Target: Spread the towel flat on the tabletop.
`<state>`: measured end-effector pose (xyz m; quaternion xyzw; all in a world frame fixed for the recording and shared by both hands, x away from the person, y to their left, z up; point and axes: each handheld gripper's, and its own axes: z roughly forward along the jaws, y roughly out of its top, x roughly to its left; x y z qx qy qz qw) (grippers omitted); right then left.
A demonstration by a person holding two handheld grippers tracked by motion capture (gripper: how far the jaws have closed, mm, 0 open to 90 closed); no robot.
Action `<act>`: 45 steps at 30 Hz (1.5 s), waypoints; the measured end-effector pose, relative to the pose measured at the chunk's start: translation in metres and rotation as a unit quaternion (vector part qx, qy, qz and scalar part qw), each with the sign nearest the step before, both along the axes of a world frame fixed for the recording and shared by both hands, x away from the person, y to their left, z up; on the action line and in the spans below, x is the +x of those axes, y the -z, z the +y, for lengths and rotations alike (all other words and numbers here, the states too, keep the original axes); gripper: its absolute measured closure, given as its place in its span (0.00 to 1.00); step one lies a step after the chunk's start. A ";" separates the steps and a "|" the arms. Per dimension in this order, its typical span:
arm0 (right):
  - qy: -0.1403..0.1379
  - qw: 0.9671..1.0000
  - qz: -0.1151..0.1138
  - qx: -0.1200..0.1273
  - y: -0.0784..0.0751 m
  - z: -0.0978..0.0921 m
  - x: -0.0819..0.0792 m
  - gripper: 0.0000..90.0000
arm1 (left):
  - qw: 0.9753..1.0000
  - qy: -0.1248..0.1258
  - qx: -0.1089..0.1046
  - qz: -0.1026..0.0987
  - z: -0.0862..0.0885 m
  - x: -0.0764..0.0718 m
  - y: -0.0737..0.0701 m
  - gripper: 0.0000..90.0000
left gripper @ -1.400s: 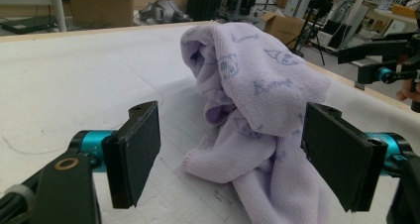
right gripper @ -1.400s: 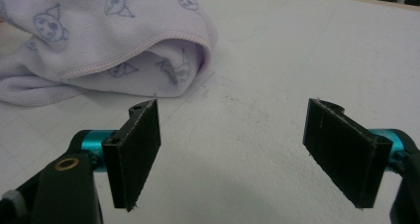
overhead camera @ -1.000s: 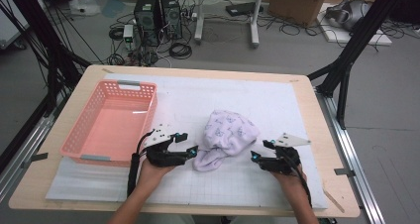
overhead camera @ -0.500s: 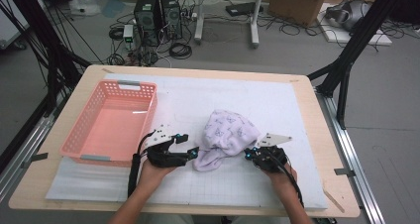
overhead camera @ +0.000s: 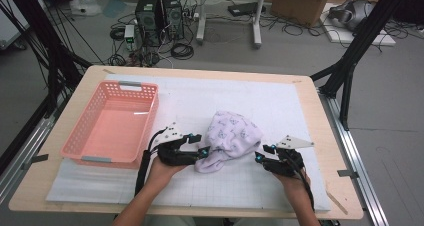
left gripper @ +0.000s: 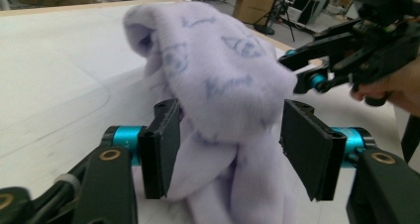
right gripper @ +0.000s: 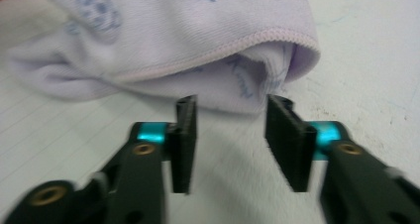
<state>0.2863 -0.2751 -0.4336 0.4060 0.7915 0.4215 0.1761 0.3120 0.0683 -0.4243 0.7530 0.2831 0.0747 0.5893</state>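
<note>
A lavender cloth (overhead camera: 231, 136) with a faint printed pattern lies bunched in the middle of the white mat (overhead camera: 280, 101). My left gripper (overhead camera: 201, 143) is at its left front corner. In the left gripper view that gripper (left gripper: 233, 152) stands open, and a hanging fold of the cloth (left gripper: 218, 85) fills the gap between its jaws. My right gripper (overhead camera: 261, 152) sits at the cloth's right front side. Seen from its own camera, the right gripper (right gripper: 230, 135) is open and just short of the cloth's hemmed edge (right gripper: 223, 45). Nothing lies between its jaws.
A pink plastic basket (overhead camera: 150, 116) stands on the left part of the mat, close to my left hand. The wooden table edge (overhead camera: 320, 136) runs along the right. Bare mat stretches behind the cloth. The right gripper (left gripper: 317, 65) also appears beyond the cloth in the left gripper view.
My right gripper has moved left, up to the cloth's right edge. The left gripper has edged slightly further onto the cloth. The cloth has stayed in place.
</note>
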 end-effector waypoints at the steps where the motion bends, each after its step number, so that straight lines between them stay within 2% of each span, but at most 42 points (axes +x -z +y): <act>1: 0.006 1.000 -0.001 -0.003 0.002 0.006 0.004 0.48 | 1.000 0.001 0.004 0.000 -0.006 0.002 0.000 0.44; 2: 0.010 1.000 0.005 -0.006 0.004 0.012 0.007 0.47 | 1.000 0.001 0.004 0.000 -0.006 0.002 0.000 0.45; 3: 0.015 1.000 0.010 -0.012 0.006 0.018 0.011 0.47 | 1.000 0.007 0.024 0.007 -0.016 0.007 0.000 0.50; 4: 0.021 1.000 0.012 -0.018 0.008 0.023 0.014 0.48 | 0.999 0.008 0.039 0.005 -0.021 0.010 0.000 0.64; 5: 0.024 0.999 0.017 -0.022 0.010 0.028 0.018 0.53 | 0.999 0.000 0.041 0.001 -0.022 0.011 -0.002 0.76; 6: 0.022 0.999 0.024 -0.020 0.012 0.030 0.020 0.61 | 0.999 -0.006 0.033 0.003 -0.021 0.014 -0.004 0.80; 8: 0.005 0.999 0.033 -0.014 0.013 0.029 0.020 0.88 | 1.000 -0.023 0.009 0.005 -0.017 0.019 -0.010 0.84; 9: -0.001 0.999 0.030 -0.019 0.011 0.028 0.019 0.93 | 1.000 -0.023 0.009 0.005 -0.017 0.019 -0.010 0.84; 10: -0.010 0.999 0.023 -0.021 0.010 0.027 0.017 0.94 | 0.999 -0.033 0.003 0.001 -0.011 0.024 -0.017 0.84; 12: -0.021 0.999 0.022 -0.021 0.007 0.020 0.013 0.96 | 0.999 -0.035 0.002 0.000 -0.009 0.026 -0.020 0.84; 14: -0.035 0.999 0.021 -0.020 0.003 0.013 0.007 0.96 | 0.998 -0.057 -0.013 0.001 0.000 0.031 -0.025 0.84; 16: -0.047 0.998 0.022 -0.021 0.000 0.005 -0.002 0.96 | 0.998 -0.063 -0.013 0.004 0.003 0.033 -0.027 0.84; 17: -0.054 0.998 0.022 -0.022 -0.001 0.001 -0.007 0.97 | 0.997 -0.076 -0.012 0.005 0.008 0.036 -0.028 0.84; 18: -0.054 0.998 0.022 -0.022 -0.001 0.001 -0.007 0.97 | 0.997 -0.076 -0.012 0.005 0.008 0.036 -0.028 0.85; 19: -0.064 0.997 0.024 -0.025 -0.004 -0.008 -0.020 0.97 | 0.997 -0.079 -0.011 0.008 0.011 0.038 -0.028 0.85; 21: -0.075 0.997 0.020 -0.027 -0.006 -0.016 -0.035 0.97 | 0.997 -0.080 -0.010 0.008 0.011 0.039 -0.028 0.86; 24: -0.091 0.995 0.022 -0.031 -0.009 -0.023 -0.054 0.97 | 0.997 -0.070 -0.009 0.015 0.006 0.039 -0.026 0.88; 25: -0.096 0.995 0.022 -0.035 -0.010 -0.023 -0.058 0.97 | 0.998 -0.063 -0.001 0.012 -0.001 0.038 -0.024 0.88; 26: -0.094 0.995 0.018 -0.040 -0.011 -0.023 -0.061 0.93 | 0.998 -0.063 -0.001 0.012 -0.001 0.038 -0.024 0.89; 27: -0.087 0.995 0.010 -0.046 -0.012 -0.023 -0.062 0.85 | 0.998 -0.063 0.004 0.009 -0.004 0.037 -0.023 0.89; 28: -0.087 0.995 0.010 -0.046 -0.012 -0.023 -0.062 0.85 | 0.998 -0.063 0.007 0.006 -0.006 0.037 -0.023 0.89; 29: -0.066 0.997 -0.006 -0.038 -0.015 -0.022 -0.060 0.67 | 0.998 -0.064 0.001 0.009 -0.007 0.037 -0.022 0.89; 33: -0.060 0.997 -0.044 -0.022 -0.028 -0.006 -0.044 0.55 | 0.997 -0.071 -0.004 0.010 -0.003 0.039 -0.023 0.89; 36: -0.069 0.995 -0.067 -0.036 -0.036 0.016 -0.023 0.53 | 0.997 -0.074 -0.007 0.007 -0.001 0.040 -0.024 0.89; 38: -0.070 0.994 -0.068 -0.055 -0.039 0.028 -0.007 0.56 | 0.997 -0.079 -0.010 0.004 0.002 0.039 -0.027 0.89; 39: -0.068 0.994 -0.060 -0.063 -0.039 0.033 0.002 0.62 | 0.997 -0.082 -0.009 0.000 0.003 0.040 -0.029 0.90; 40: -0.075 0.994 -0.047 -0.067 -0.038 0.035 0.010 0.78 | 0.997 -0.083 -0.009 -0.003 0.005 0.040 -0.031 0.90; 41: -0.087 0.993 -0.038 -0.072 -0.038 0.037 0.016 0.87 | 0.996 -0.086 -0.009 -0.006 0.007 0.040 -0.034 0.90; 43: -0.093 0.991 -0.038 -0.084 -0.041 0.041 0.026 0.92 | 0.995 -0.097 -0.013 -0.012 0.012 0.041 -0.038 0.90; 45: -0.088 0.993 -0.050 -0.065 -0.050 0.039 0.034 0.90 | 0.995 -0.100 -0.013 -0.012 0.014 0.042 -0.038 0.90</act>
